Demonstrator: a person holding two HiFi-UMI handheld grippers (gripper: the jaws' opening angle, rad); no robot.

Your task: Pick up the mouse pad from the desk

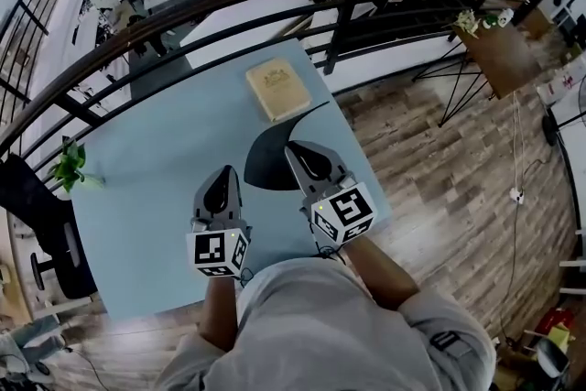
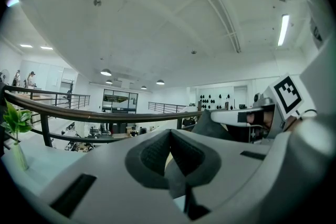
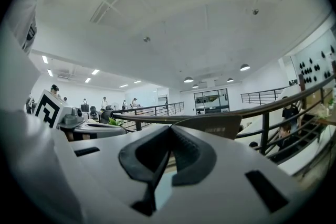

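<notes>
Book (image 1: 277, 88) near mouse pad (image 1: 270, 162), lettering unreadable

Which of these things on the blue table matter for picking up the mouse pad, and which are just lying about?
For the job: black mouse pad, pinched in the right gripper; blue table beneath it.
Just lying about: tan book; green plant.

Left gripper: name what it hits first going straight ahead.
Likely the dark railing beyond the table's far edge. The left gripper points over bare blue table, with the mouse pad and book off to its right. Depth is unclear.
</notes>
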